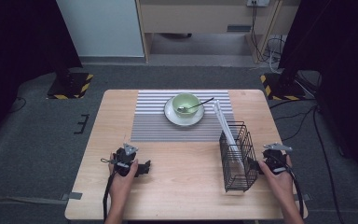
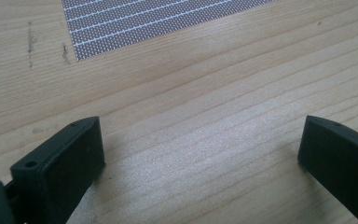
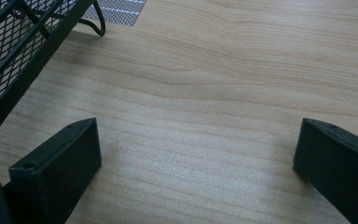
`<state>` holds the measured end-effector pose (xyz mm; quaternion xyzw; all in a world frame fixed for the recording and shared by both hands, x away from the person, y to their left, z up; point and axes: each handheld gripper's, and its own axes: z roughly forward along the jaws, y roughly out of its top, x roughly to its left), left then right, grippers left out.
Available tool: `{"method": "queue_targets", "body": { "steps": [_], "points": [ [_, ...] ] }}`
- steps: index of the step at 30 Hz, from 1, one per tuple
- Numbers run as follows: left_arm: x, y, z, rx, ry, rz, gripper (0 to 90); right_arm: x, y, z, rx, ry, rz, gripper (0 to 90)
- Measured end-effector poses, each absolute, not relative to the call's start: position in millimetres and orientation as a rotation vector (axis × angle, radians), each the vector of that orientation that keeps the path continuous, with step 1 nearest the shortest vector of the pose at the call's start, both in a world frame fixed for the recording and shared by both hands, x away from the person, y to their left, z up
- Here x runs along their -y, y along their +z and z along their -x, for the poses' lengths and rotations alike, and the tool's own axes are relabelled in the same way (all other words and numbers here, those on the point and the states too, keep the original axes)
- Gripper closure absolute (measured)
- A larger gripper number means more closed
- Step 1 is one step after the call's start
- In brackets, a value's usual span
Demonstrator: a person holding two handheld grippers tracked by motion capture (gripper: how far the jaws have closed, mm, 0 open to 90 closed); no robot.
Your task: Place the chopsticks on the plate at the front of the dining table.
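A pale green bowl (image 1: pixel 186 103) sits on a white plate (image 1: pixel 182 119) at the far middle of the table, and a dark spoon (image 1: pixel 198 105) rests in the bowl. At the right stands a black wire rack (image 1: pixel 238 158) with a white plate (image 1: pixel 227 130) upright inside it. My left gripper (image 1: pixel 134 165) (image 2: pixel 200 144) rests low over bare wood near the front left, open and holding nothing. Just right of the rack, my right gripper (image 1: pixel 269 163) (image 3: pixel 196 144) is also open and holding nothing, with the rack's (image 3: pixel 14 51) mesh side close on its left.
A grey striped placemat (image 1: pixel 182 116) (image 2: pixel 158 18) (image 3: pixel 119 11) lies under the bowl's plate, and its near left corner is ahead of the left gripper. The wooden table (image 1: pixel 186 186) shows bare wood between the two hands. Dark stands and cables are on the floor beyond.
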<state>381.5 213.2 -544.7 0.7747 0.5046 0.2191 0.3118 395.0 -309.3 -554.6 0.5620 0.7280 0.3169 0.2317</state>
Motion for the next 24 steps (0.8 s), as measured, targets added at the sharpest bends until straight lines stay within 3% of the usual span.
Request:
{"method": "queue_targets", "body": {
  "steps": [10,24],
  "points": [
    [-213,-545,-381,-1.332,0.578,-2.044,0.0,320,-538,-393,-2.063,0.887,-1.469,7.3],
    [-213,-545,-381,-1.332,0.578,-2.044,0.0,326,-433,-400,-2.132,1.053,-1.301,18.1]
  ]
}}
